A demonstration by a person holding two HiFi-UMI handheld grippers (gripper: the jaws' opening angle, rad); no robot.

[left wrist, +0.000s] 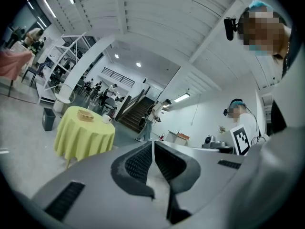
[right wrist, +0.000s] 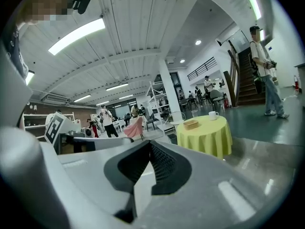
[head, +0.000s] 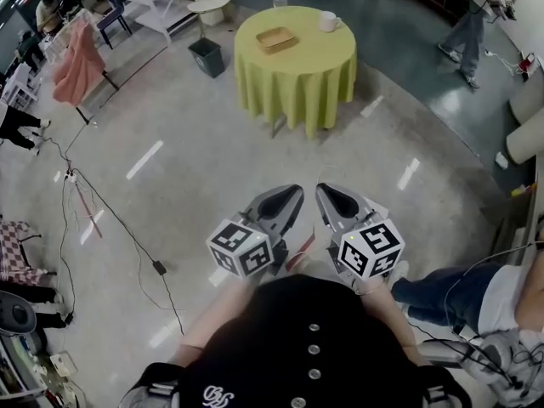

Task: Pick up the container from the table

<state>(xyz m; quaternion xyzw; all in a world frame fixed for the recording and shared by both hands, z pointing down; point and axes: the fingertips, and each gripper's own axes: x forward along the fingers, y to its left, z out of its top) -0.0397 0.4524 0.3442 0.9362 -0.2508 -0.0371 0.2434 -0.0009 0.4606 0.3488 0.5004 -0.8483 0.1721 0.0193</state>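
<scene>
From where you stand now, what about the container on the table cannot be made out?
- Head view: container too small and far; contents unclear.
- All views: yellow cloth hides most of the base of the table.
- Left gripper view: clear cup too small to find.

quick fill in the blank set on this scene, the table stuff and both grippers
1. The cloth on the round table is ____ in colour.
2. In the head view, the shallow tan container lies to the ____ of the white mug.
3. The dark square bin stands on the ____ beside that table.
4. The left gripper and the right gripper are shut and hold ____.

Missing words: yellow; left; floor; nothing.
</scene>
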